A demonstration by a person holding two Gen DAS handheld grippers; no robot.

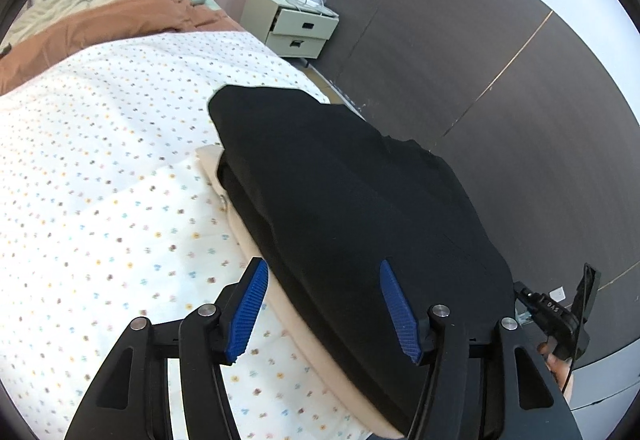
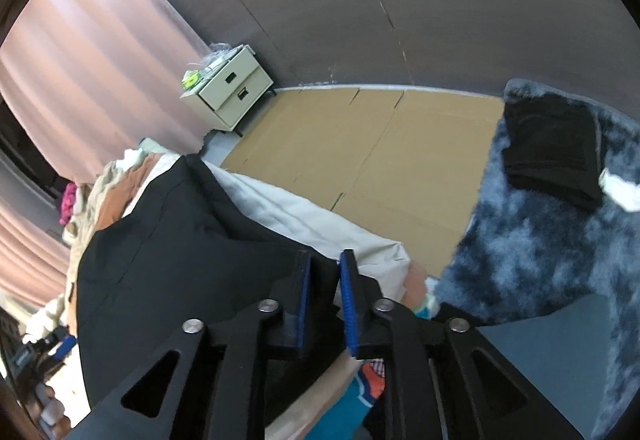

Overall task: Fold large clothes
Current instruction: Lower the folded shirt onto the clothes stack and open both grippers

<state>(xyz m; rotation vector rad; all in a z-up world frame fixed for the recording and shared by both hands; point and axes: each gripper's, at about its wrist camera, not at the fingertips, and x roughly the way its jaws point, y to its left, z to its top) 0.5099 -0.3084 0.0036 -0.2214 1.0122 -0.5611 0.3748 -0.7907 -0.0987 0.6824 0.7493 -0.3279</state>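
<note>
Both fisheye views look forward and steeply down along their own fingers, close above the bed. The left wrist camera faces across the dotted sheet toward the dark wall; the right faces off the bed edge over the cardboard floor. They share the black garment (seen close in both) and — farther off — the pale nightstand.

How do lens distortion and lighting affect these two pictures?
Left wrist view: the fisheye bends the dotted white bedsheet and dark wall seams; the folded black garment shows almost no detail. Right wrist view: the pink curtain bows and is washed out.
</note>
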